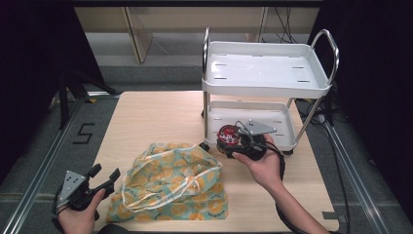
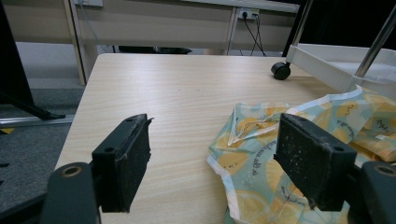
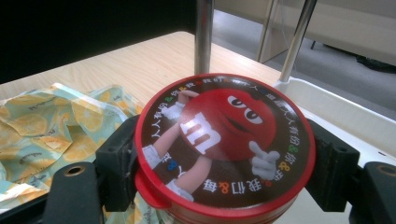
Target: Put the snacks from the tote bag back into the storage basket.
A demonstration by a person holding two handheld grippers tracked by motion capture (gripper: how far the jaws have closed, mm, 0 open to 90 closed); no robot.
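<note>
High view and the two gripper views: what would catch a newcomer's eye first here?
First the round red candy tin with a cartoon lid, clamped in the right tongs just in front of the white two-tier cart's lower shelf. Next the lemon-print cloth bag, lying crumpled on the wooden table near the front edge. The left tongs hang open and empty at the bag's left.

Light wood-grain table [image 1: 160, 122] on grey carpeted floor [image 1: 44, 141]. Black curtain [image 1: 29, 48] hangs at left, another dark drape [image 1: 375, 73] at right. Beyond the table's far edge, pale wooden panelling [image 1: 170, 19] with an angled support leg [image 1: 139, 34]. Wall socket [image 2: 247, 11] with dangling black cables. Metal floor rail [image 1: 36, 180] along left side.
</note>
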